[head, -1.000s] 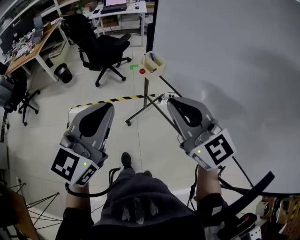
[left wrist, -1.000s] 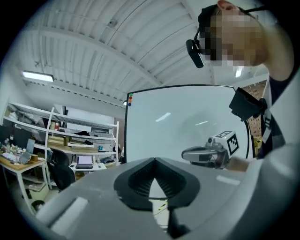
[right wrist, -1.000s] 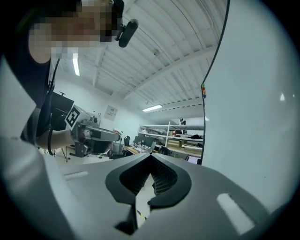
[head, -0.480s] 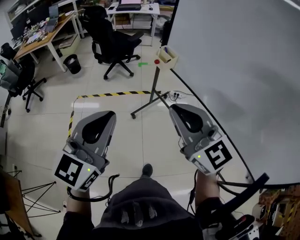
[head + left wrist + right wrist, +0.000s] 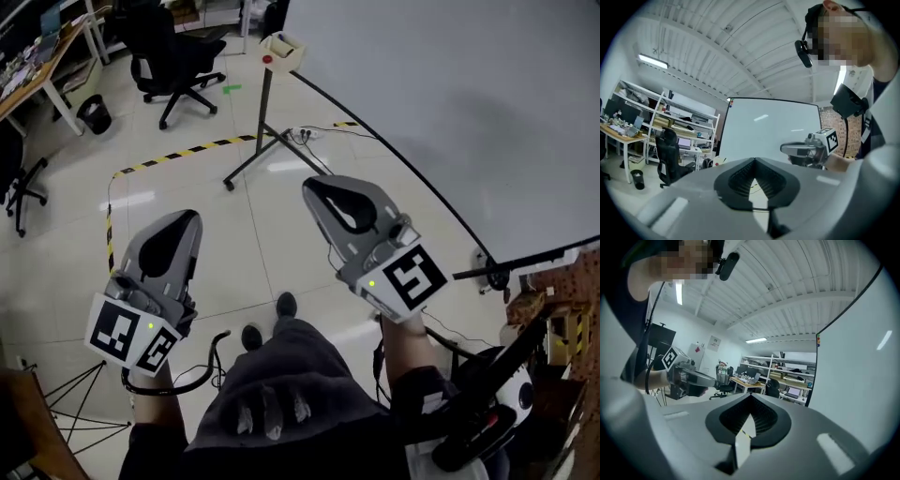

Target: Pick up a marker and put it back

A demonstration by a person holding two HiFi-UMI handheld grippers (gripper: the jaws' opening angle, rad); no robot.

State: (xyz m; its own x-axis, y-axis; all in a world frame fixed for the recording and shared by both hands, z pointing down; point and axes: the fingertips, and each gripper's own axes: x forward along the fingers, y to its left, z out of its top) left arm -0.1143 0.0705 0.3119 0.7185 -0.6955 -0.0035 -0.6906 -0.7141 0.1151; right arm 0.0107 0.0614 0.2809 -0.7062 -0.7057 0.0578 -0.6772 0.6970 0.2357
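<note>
A small cream holder box point(image 5: 281, 49) with a red spot sits at the corner of the whiteboard point(image 5: 450, 103), far up in the head view; I cannot make out any marker in it. My left gripper point(image 5: 185, 218) hangs over the floor at lower left, shut and empty. To its right, my right gripper point(image 5: 319, 186) is also shut with nothing in it, close to the board's lower edge. Both point level and are well short of the box. In the left gripper view the jaws point(image 5: 754, 160) meet, and the right gripper point(image 5: 806, 149) shows beside them.
The whiteboard's stand legs point(image 5: 246, 161) and a cable strip point(image 5: 305, 134) lie on the tiled floor ahead. Yellow-black tape point(image 5: 178, 155) crosses the floor. A black office chair point(image 5: 173, 56), a bin point(image 5: 94, 112) and desks stand at the back left.
Both grippers have travelled over the floor along the whiteboard, still shut. The holder box now sits higher and further left in the head view, and the left gripper is lower in the picture.
</note>
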